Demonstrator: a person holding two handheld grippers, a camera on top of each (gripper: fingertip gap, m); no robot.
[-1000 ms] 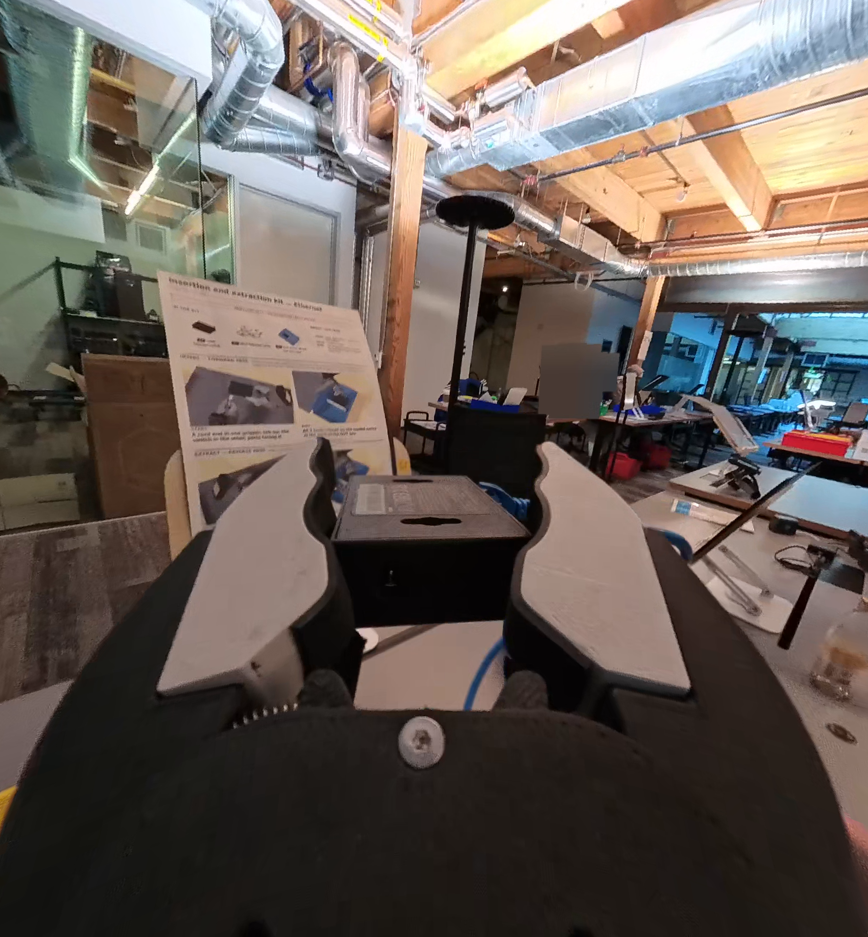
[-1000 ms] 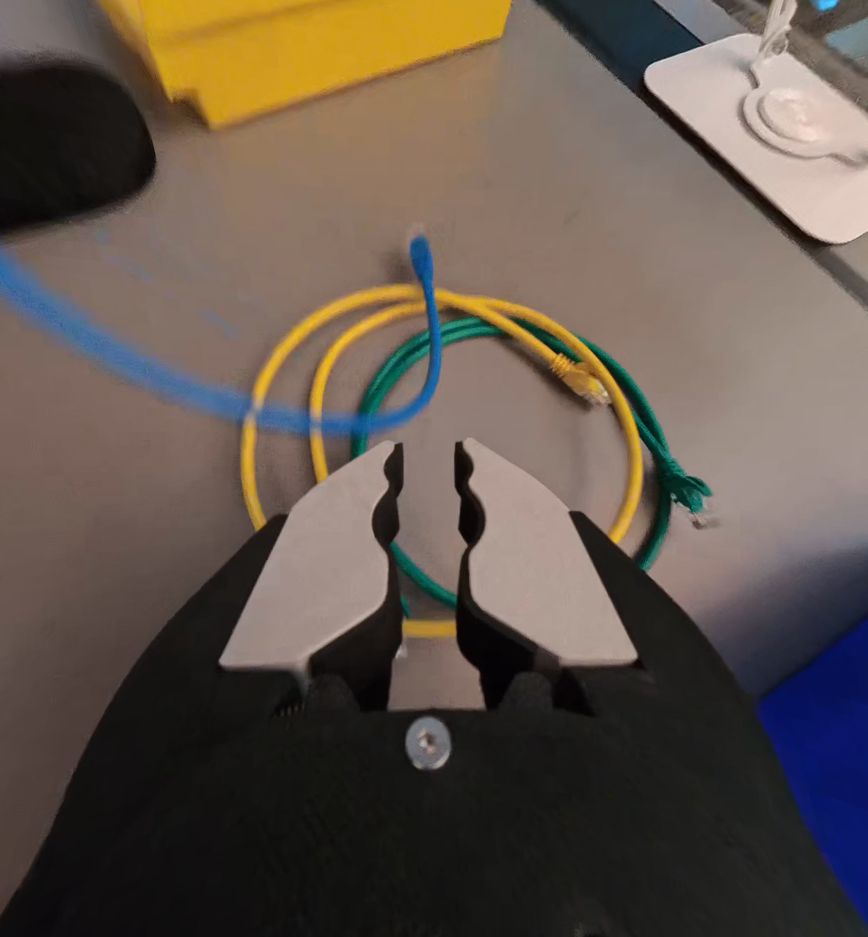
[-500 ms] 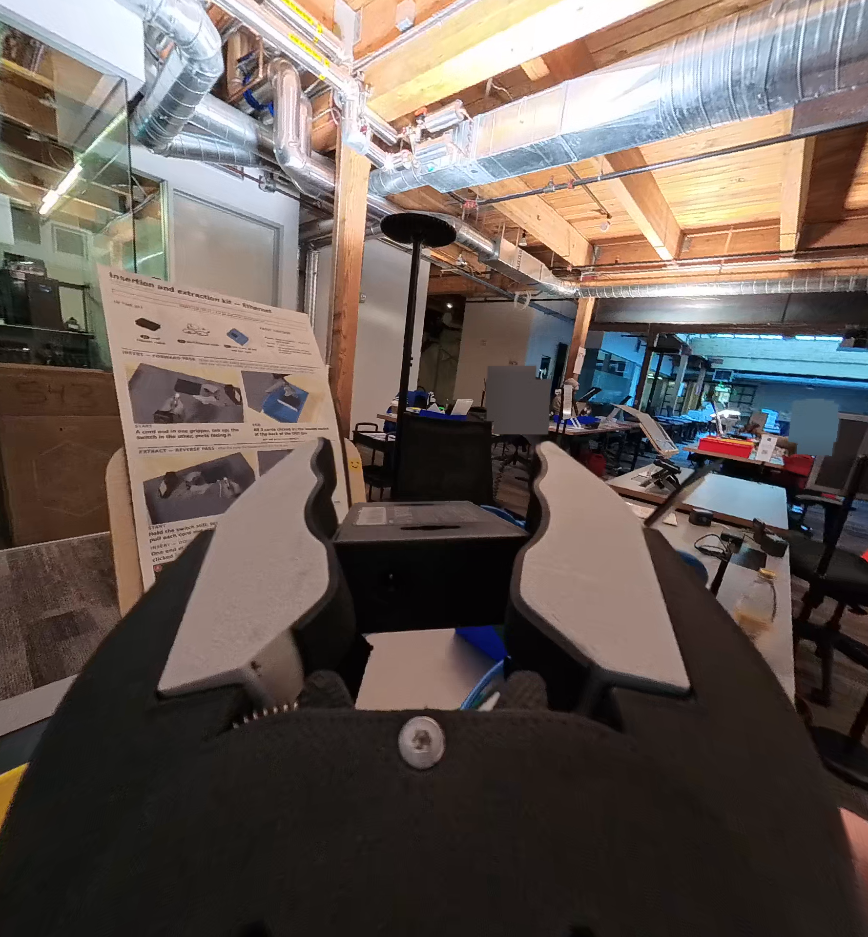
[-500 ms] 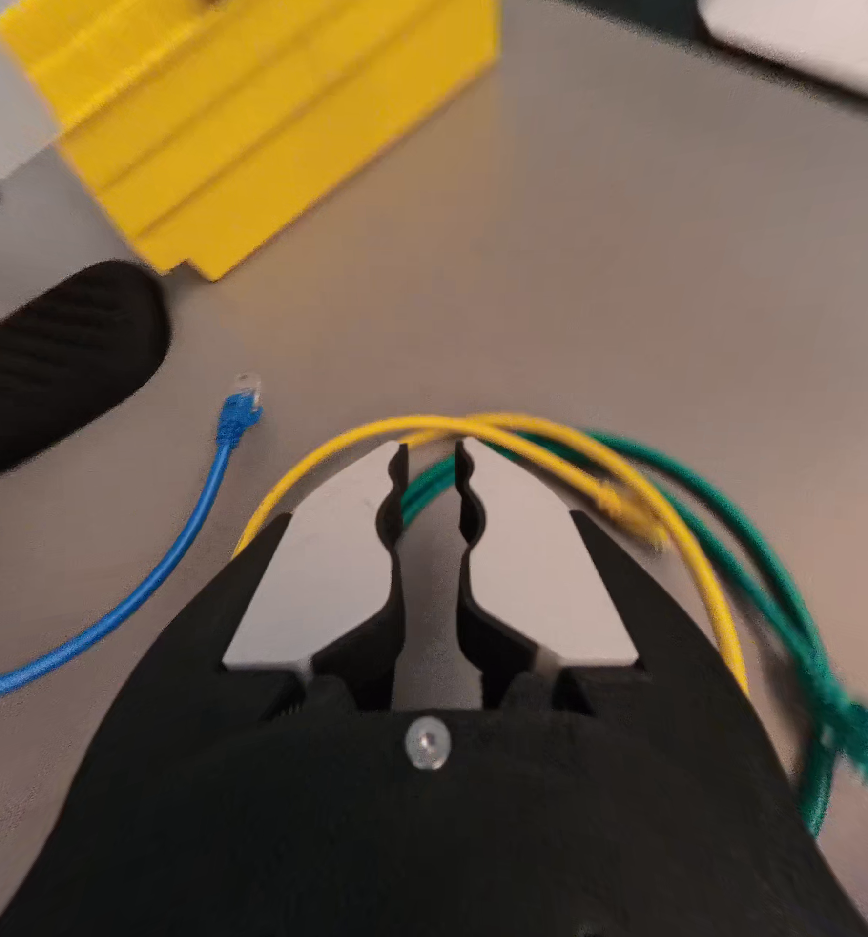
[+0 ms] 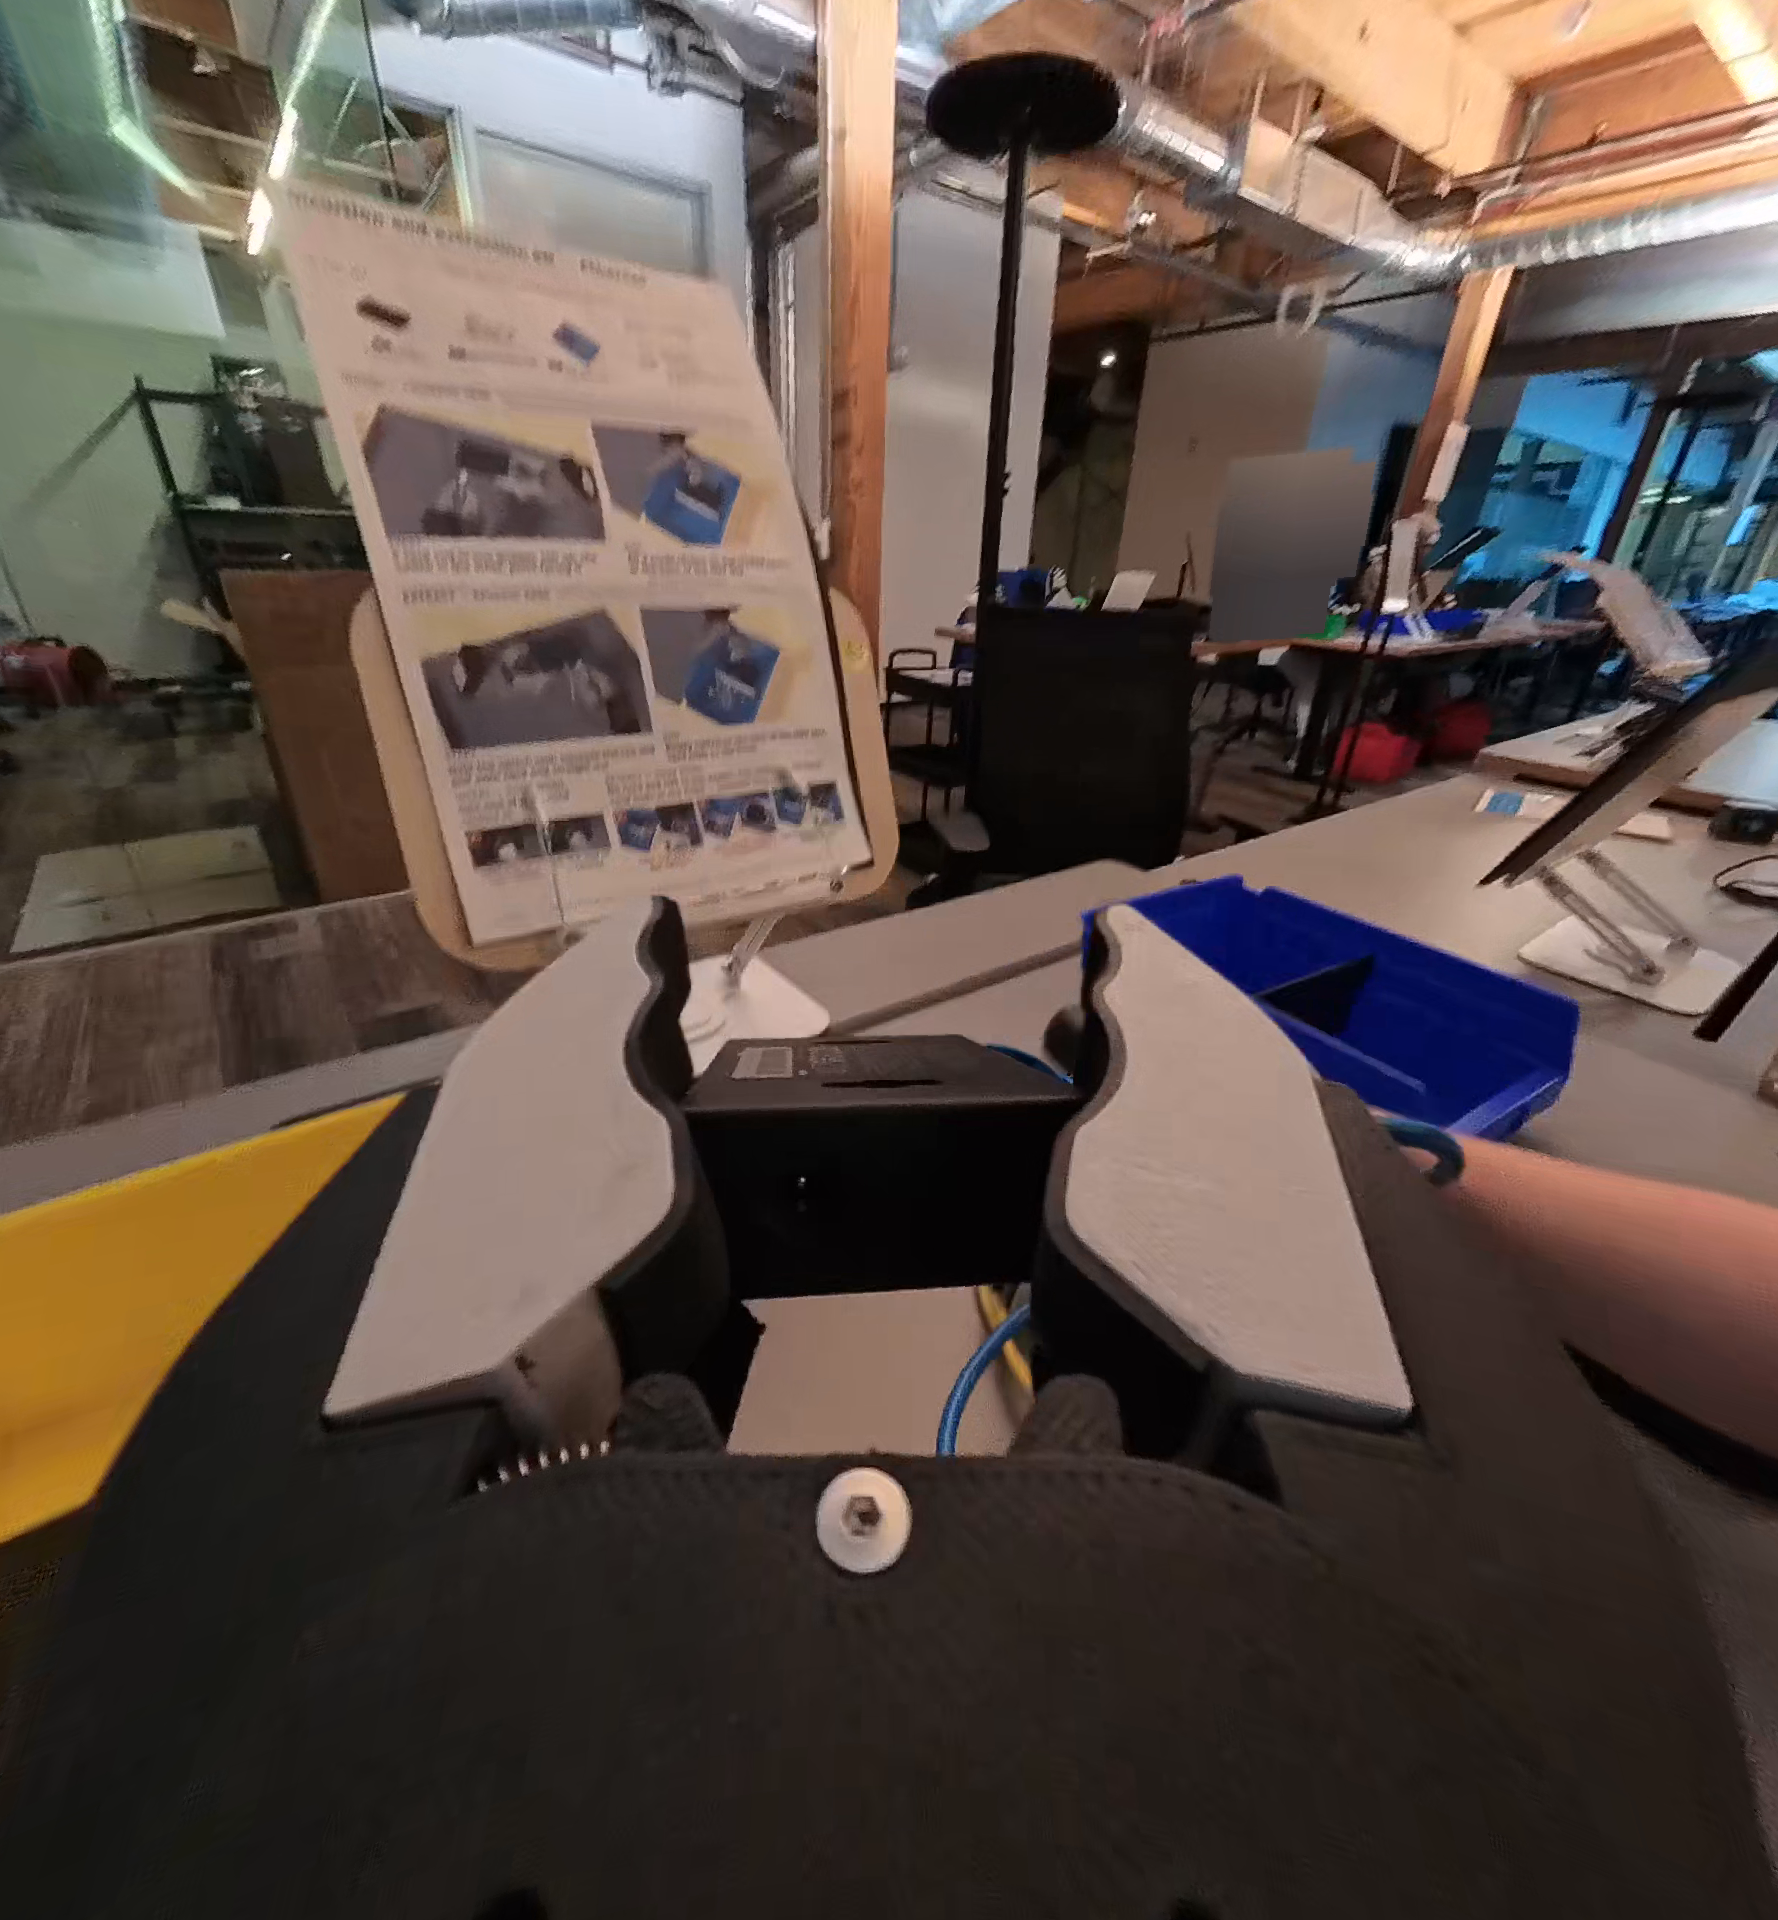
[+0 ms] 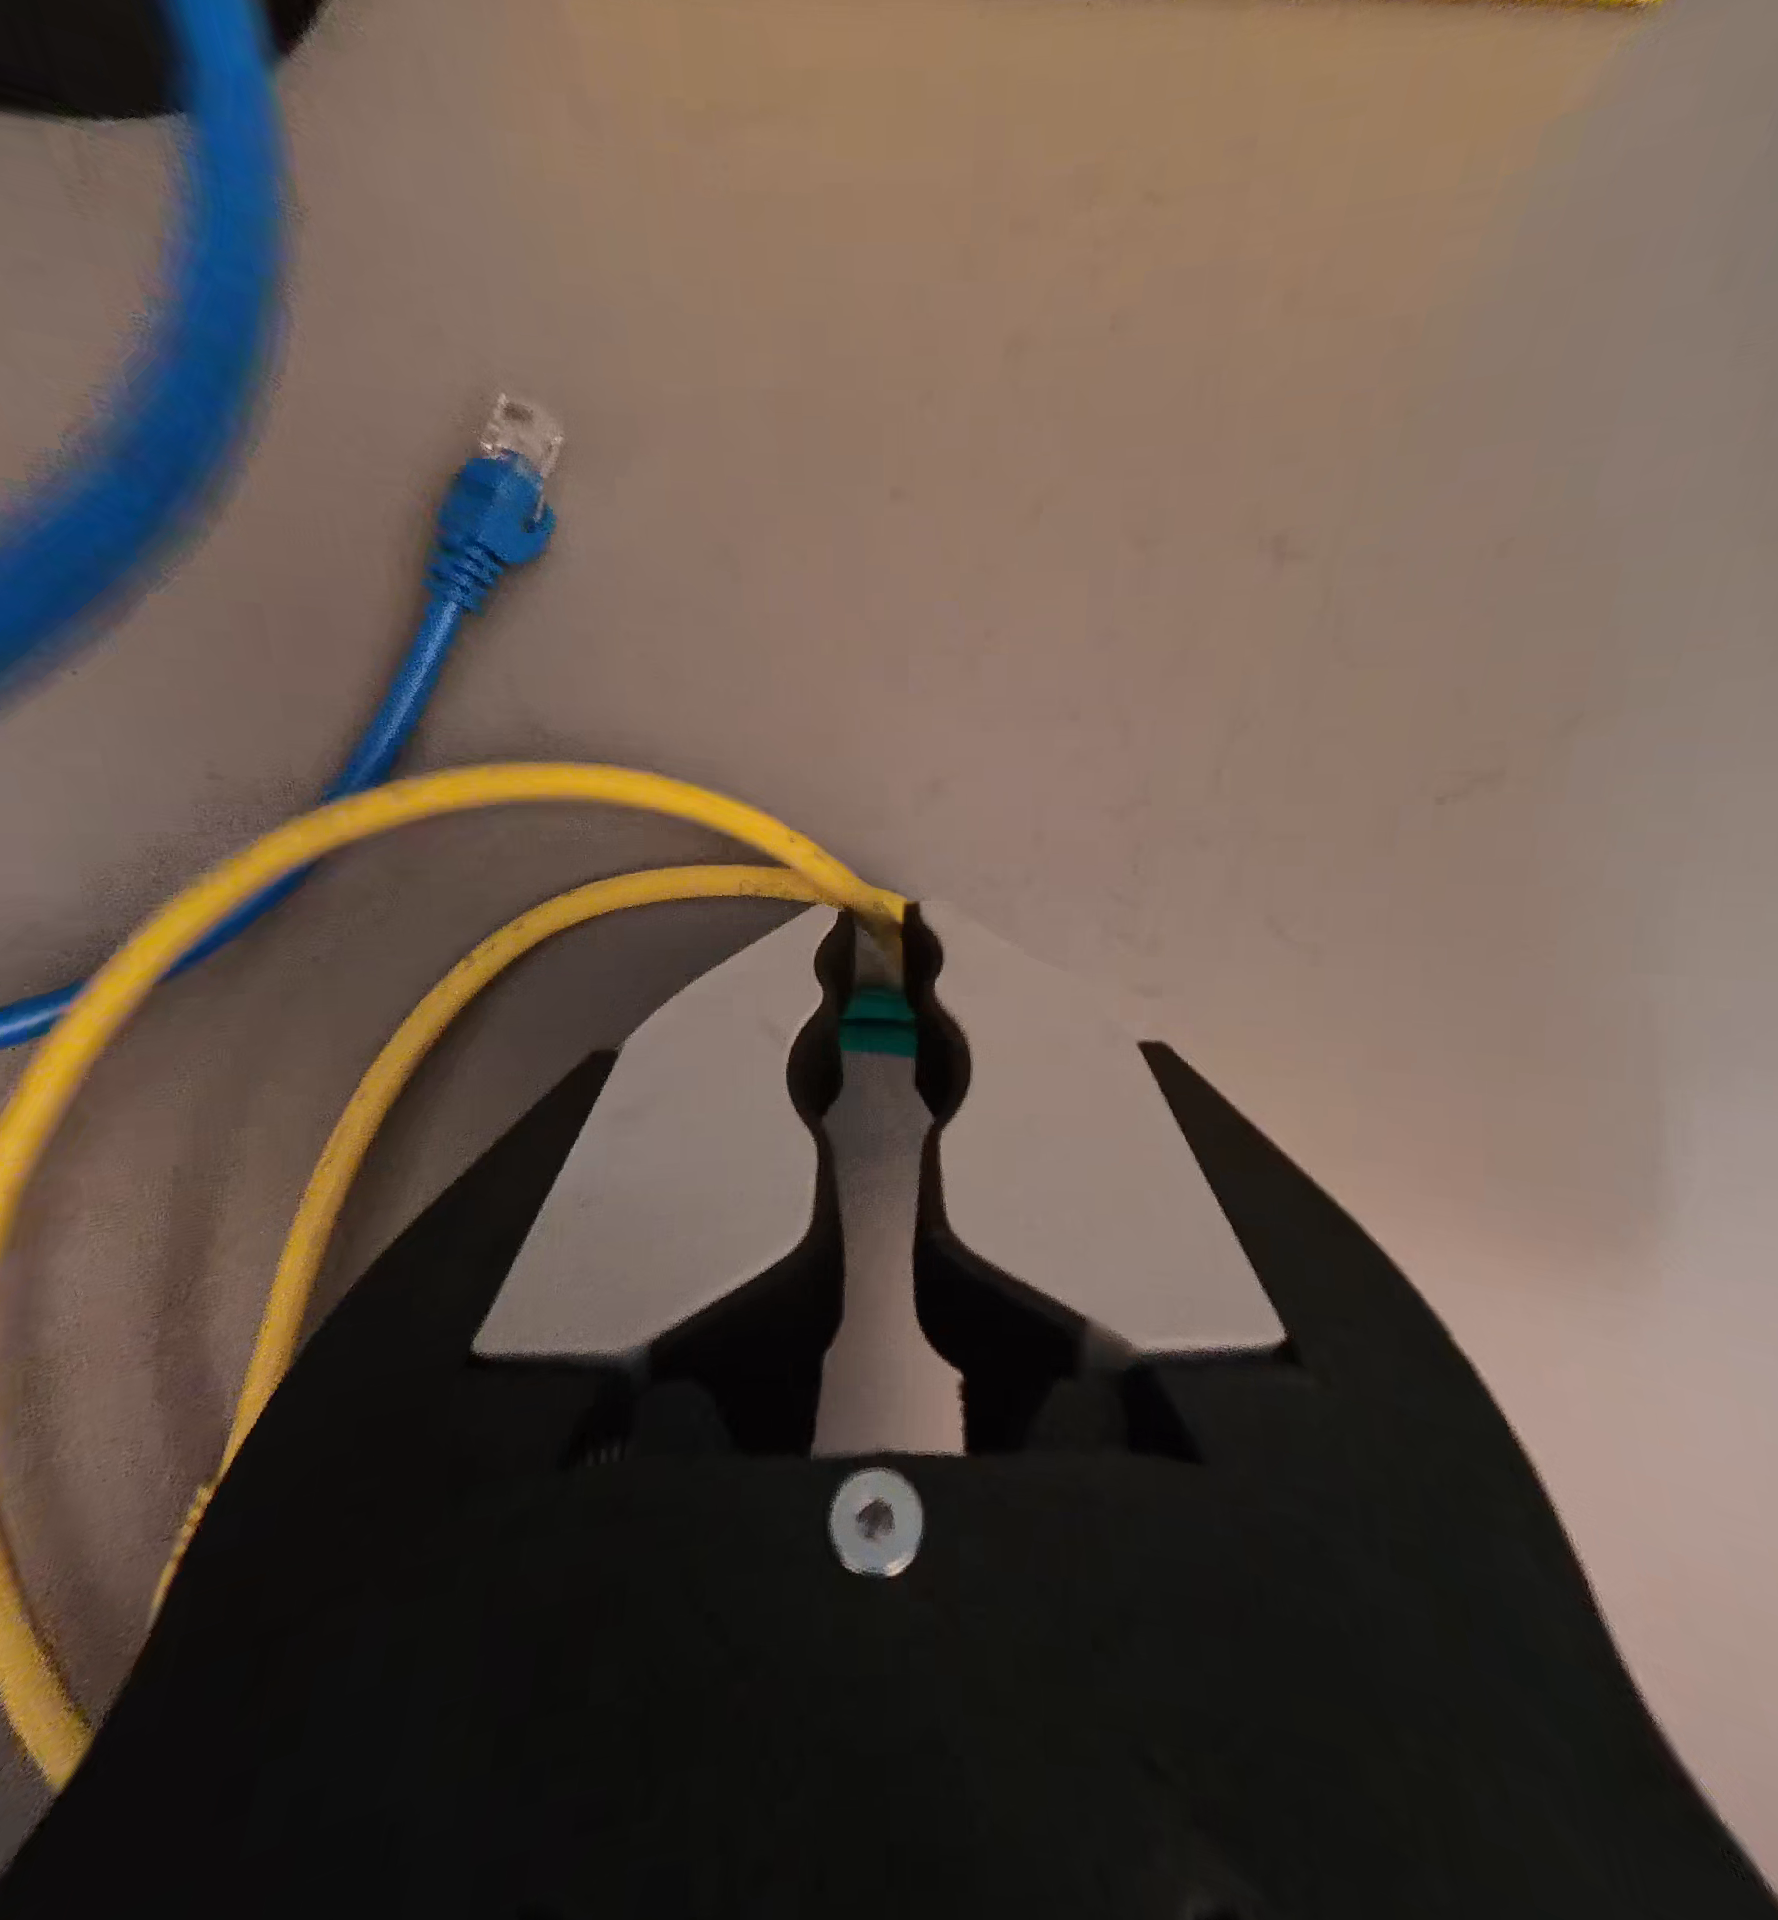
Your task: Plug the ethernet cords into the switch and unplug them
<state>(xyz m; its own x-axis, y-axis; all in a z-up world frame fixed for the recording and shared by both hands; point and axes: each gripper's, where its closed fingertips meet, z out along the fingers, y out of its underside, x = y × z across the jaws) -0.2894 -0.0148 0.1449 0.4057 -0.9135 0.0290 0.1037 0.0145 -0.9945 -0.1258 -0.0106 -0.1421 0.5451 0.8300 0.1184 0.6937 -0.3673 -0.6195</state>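
The left gripper point(image 5: 877, 1023) points level over the table point(image 5: 978, 987), its fingers clamped on the sides of the black switch point(image 5: 869, 1153), held off the surface with a blue cord point(image 5: 978, 1377) hanging below. The right gripper point(image 6: 877, 925) tilts steeply down at the table, tips nearly together and pinching the yellow cord point(image 6: 573, 790) over a green cord point(image 6: 872, 1023). The blue cord's free plug point(image 6: 495, 509) lies far left of it.

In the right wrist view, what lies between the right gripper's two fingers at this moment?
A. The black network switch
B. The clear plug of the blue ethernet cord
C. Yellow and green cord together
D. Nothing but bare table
C: the right gripper stands nearly shut around the thin yellow ethernet cord at its tips, with the green ethernet cord just behind; the blue ethernet cord's plug lies apart.
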